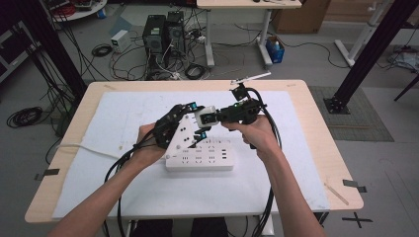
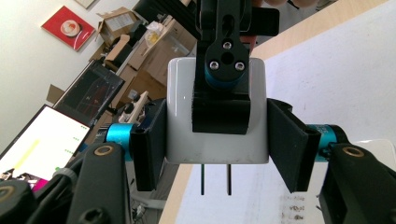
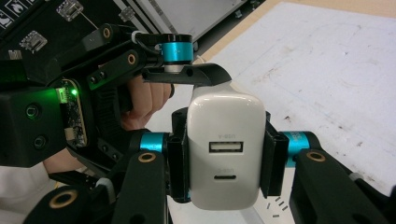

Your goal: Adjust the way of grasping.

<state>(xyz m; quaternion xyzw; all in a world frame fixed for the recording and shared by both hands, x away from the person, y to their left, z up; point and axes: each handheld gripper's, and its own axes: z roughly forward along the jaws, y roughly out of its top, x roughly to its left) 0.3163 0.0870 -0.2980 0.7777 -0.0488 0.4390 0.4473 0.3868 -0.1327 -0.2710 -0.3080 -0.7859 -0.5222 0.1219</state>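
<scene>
Both the left gripper (image 2: 217, 149) and the right gripper (image 3: 227, 161) are clamped on the white USB charger (image 3: 226, 149), each squeezing opposite sides. The charger hangs in the air, prongs down, above the white power strip (image 1: 200, 157) on the white table mat (image 1: 276, 182).

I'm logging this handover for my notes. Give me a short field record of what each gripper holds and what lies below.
held item: white USB charger, two prongs pointing down
left gripper: shut on the charger's sides
right gripper: shut on the charger
height: charger held above the table
below: white power strip on white mat
</scene>
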